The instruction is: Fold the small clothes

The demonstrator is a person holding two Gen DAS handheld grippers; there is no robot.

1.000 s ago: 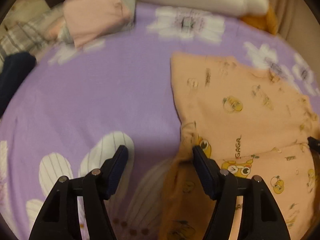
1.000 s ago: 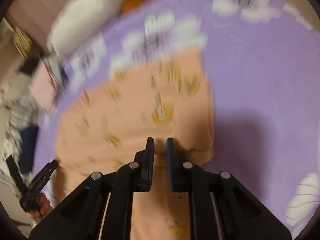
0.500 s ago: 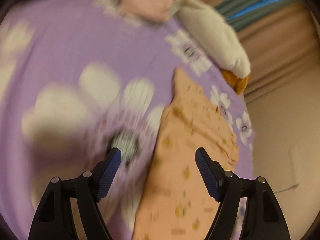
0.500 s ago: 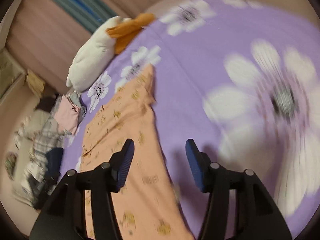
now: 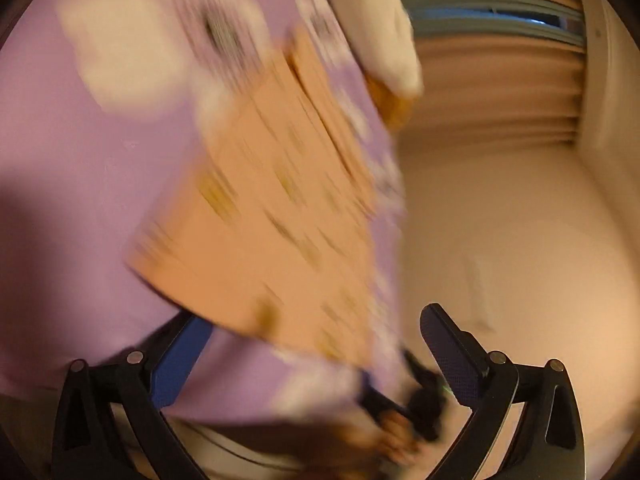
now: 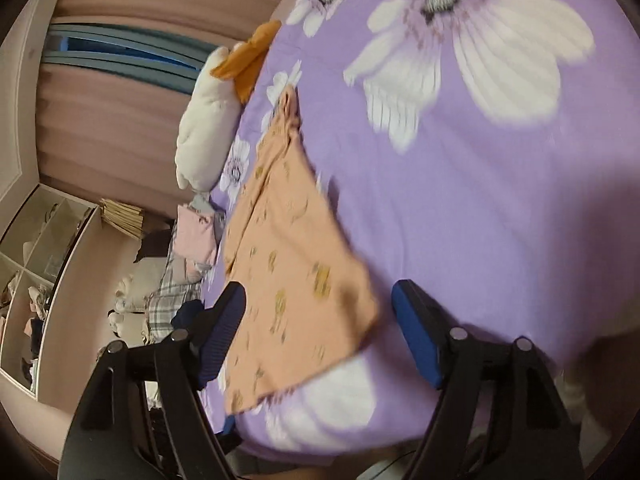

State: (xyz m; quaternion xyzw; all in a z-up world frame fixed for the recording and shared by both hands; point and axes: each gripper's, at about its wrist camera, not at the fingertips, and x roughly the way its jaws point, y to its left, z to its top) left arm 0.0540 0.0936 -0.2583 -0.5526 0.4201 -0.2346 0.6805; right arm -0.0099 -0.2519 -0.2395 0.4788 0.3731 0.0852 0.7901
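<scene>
garment (image 6: 296,272): a peach printed piece lying flat on the purple floral bedspread (image 6: 480,200), near the bed's close edge, folded into a long narrow shape that runs away toward the white plush (image 6: 204,120) by the curtain. it lies free, with no pad on it, so this fold looks done and released.

right gripper (image 6: 320,332) hangs just short of the garment's near end, its jaws opening and already wide; the cloth shows in the gap between them, yet nothing is pinched. left gripper (image 5: 320,360) is opening too, jaws at their widest and empty. its view is badly smeared, though the same garment (image 5: 272,208) shows ahead of it, as does a hand (image 5: 396,432) on a dark tool at the bed's edge.

both sit at the near end probably because the long shape wants folding end to end next, though they may simply be backing off. a pink folded piece (image 6: 196,240) and plaid cloth (image 6: 176,288) lie at the bed's far side, likely the stack.
</scene>
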